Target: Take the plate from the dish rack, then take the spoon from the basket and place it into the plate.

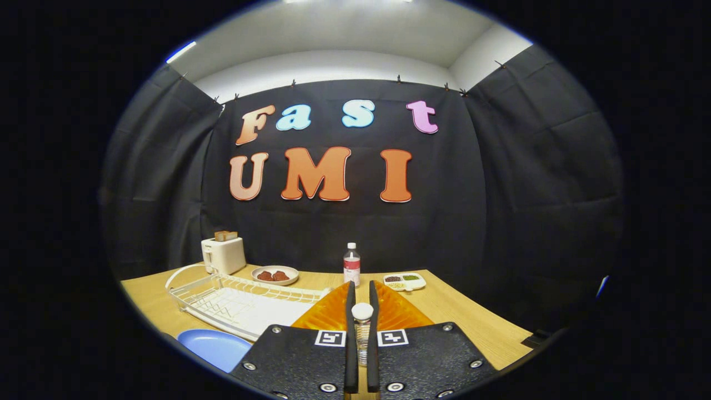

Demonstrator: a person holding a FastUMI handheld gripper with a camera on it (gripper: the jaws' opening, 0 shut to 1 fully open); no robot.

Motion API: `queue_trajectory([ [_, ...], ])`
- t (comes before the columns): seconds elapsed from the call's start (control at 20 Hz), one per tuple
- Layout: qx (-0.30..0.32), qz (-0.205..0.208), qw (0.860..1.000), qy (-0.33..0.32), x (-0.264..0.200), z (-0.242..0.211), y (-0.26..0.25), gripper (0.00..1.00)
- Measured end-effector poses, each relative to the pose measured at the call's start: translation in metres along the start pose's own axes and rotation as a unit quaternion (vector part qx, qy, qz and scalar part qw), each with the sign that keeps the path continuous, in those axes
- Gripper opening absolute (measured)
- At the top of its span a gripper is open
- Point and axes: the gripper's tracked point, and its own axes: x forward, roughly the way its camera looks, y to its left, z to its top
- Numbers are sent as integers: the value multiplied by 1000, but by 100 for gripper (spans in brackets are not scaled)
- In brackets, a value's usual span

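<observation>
plate is out, spoon comes next

the gripper has its two fingers drawn close together, and between them stands a small clear bottle with a white cap. whether the fingers actually press on it, i cannot tell.

the blue plate lies flat on the wooden table, just beside the near corner of the white dish rack, which looks bare of dishes. so the first step reads as done and the spoon step is in hand.

beyond the fingers are a toaster, a dish of reddish food, a water bottle and a small divided tray.

i can make out neither a spoon nor a basket. the next move likely calls for turning the gripper to find the basket, spreading the fingers, then closing them on the spoon's handle.
</observation>
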Motion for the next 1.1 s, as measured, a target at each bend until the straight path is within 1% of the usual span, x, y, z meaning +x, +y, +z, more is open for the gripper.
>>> queue_trajectory([
  [0.3, 12, 46, 999, -7, -26, 20, 56, 6],
  [0.45, 17, 76, 997, -4, -38, 19, 91, 6],
  [0.55, 18, 97, 995, 3, -44, 13, 114, 6],
  [0.75, 23, 139, 990, 27, -53, -13, 160, 6],
  [1.1, 39, 201, 976, 67, -55, -59, 217, 6],
])
